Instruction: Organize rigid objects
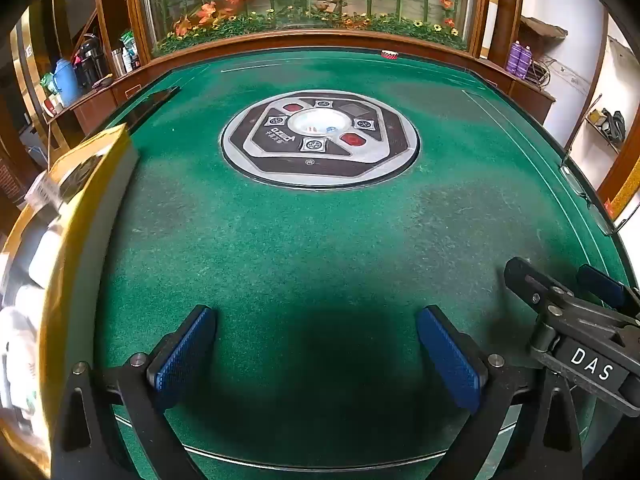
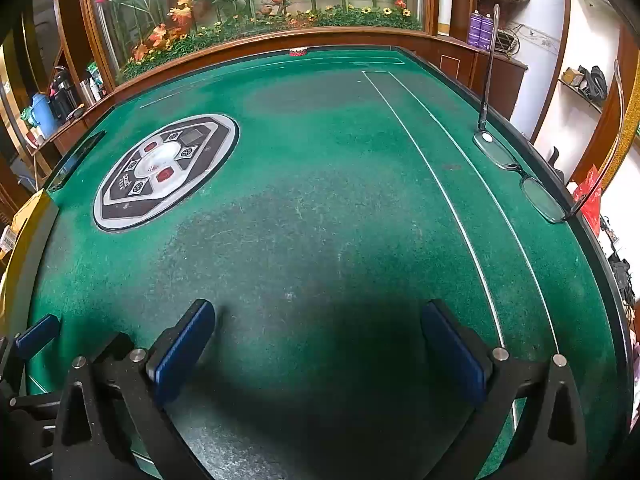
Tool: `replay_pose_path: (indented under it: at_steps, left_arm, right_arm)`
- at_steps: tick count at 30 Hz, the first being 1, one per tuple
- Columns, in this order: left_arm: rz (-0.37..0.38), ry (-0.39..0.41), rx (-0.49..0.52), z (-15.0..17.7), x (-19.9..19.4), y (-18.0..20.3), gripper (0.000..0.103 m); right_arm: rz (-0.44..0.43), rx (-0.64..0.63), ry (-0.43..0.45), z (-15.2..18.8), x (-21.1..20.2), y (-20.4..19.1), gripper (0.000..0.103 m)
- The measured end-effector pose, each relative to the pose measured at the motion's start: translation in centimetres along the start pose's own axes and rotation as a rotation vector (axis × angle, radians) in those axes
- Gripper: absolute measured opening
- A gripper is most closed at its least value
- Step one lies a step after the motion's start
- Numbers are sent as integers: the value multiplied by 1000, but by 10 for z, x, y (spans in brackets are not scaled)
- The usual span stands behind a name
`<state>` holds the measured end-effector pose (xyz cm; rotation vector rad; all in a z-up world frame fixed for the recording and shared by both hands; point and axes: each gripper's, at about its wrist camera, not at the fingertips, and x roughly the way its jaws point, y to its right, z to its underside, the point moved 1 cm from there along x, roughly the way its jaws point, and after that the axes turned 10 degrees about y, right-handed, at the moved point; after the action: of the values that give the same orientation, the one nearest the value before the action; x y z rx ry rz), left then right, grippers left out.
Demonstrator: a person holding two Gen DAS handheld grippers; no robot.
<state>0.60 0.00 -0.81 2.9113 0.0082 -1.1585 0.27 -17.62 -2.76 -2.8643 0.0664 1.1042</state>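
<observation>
A yellow box [image 1: 70,216] with white items inside stands at the table's left edge; its corner also shows in the right wrist view [image 2: 32,216]. A pair of glasses [image 2: 520,172] lies at the right edge, arms up, also seen in the left wrist view [image 1: 580,188]. A small red and white roll [image 1: 389,54] sits at the far edge, also in the right wrist view [image 2: 298,52]. My left gripper [image 1: 316,344] is open and empty over the green felt. My right gripper [image 2: 318,340] is open and empty; it shows in the left wrist view [image 1: 560,284] at the right.
A green felt mahjong table [image 1: 320,240] with a round grey control panel [image 1: 320,144] at its centre. A dark flat object [image 1: 154,100] lies at the far left edge. A wooden rail and a glass case of artificial plants [image 1: 304,0] stand behind the table.
</observation>
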Motion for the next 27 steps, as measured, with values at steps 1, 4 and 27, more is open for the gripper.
replay_pose_path:
  at_steps: [1, 4, 27]
  left_arm:
    - [0, 0, 0, 0, 0, 0, 103]
    - [0, 0, 0, 0, 0, 0, 103]
    - [4, 0, 4, -2, 1, -1, 103]
  right_arm:
    - [1, -2, 2, 0, 0, 0, 103]
    - [0, -3, 6, 1, 0, 0, 103]
    - [1, 0, 4, 1, 2, 3, 103]
